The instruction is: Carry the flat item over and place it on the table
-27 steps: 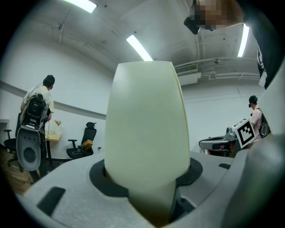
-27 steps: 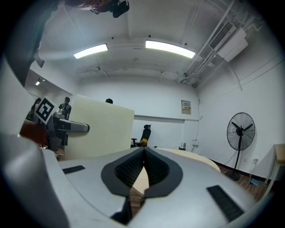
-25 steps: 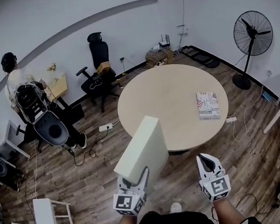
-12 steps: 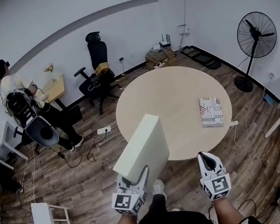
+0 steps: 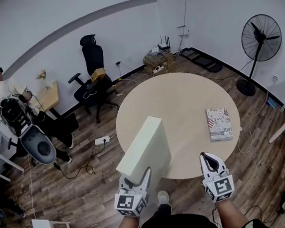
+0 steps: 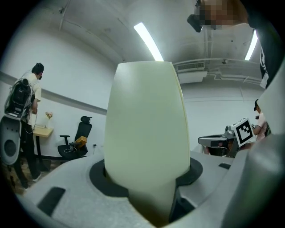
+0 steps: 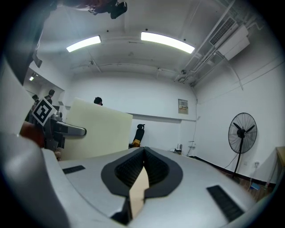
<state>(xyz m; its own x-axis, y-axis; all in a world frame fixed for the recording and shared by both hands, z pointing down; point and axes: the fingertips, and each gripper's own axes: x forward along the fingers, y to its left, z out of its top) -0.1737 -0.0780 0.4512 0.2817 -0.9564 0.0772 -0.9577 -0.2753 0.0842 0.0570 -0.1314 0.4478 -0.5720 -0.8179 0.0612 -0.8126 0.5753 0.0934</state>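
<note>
The flat item is a thick, pale cream foam slab (image 5: 143,151). It stands on edge, tilted up and away from me, with my left gripper (image 5: 139,179) shut on its near lower end. In the left gripper view the slab (image 6: 147,129) fills the space between the jaws of that gripper (image 6: 147,178). My right gripper (image 5: 209,160) is shut with nothing in it, level with the left one and to its right; its tips meet in its own view (image 7: 143,153). The round beige table (image 5: 176,102) lies just ahead, and the slab's far end overlaps its near left edge.
A printed book (image 5: 218,123) lies on the table's right side. A standing fan (image 5: 261,32) is at the far right, a black office chair (image 5: 92,85) behind the table at the left. A person with a backpack (image 5: 5,94) stands far left. Cables cross the wood floor.
The table has come nearer and now sits right in front of both grippers. The person and chair have slid toward the left. The slab stays in the left gripper at the same tilt.
</note>
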